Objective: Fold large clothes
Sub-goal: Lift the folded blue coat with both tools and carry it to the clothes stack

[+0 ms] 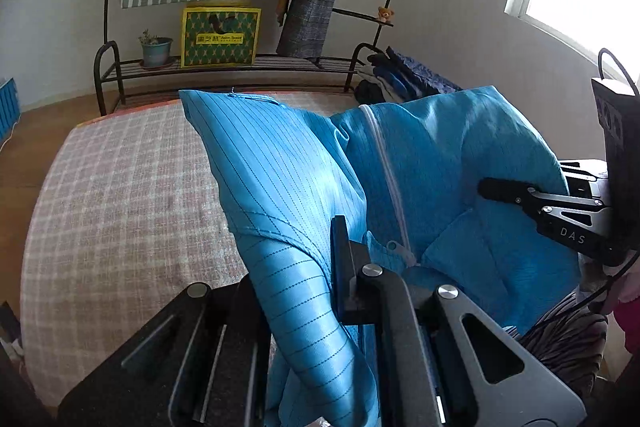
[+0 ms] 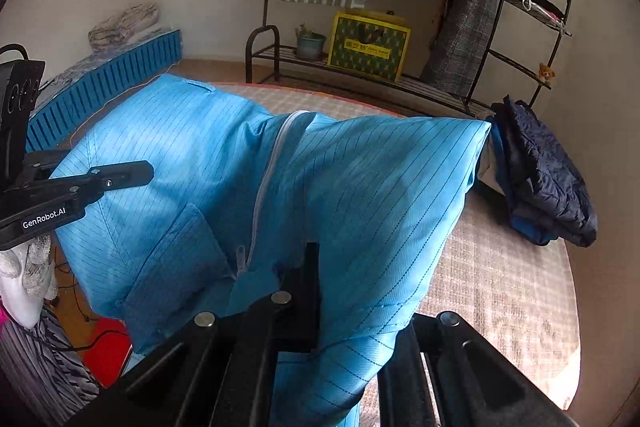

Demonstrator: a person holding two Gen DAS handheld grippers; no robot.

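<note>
Between my two hand-held grippers the blue zip garment (image 2: 224, 163) hangs above the checked bed (image 1: 120, 195), left hand-held gripper (image 1: 320, 267) and right hand-held gripper (image 2: 320, 291) each clamped on its cloth, so I should raise both evenly.

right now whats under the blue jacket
Under the lifted blue jacket lies the checked bed cover, bare to its left and far side. The stretch directly beneath the fabric is covered, so anything lying there cannot be seen.
</note>
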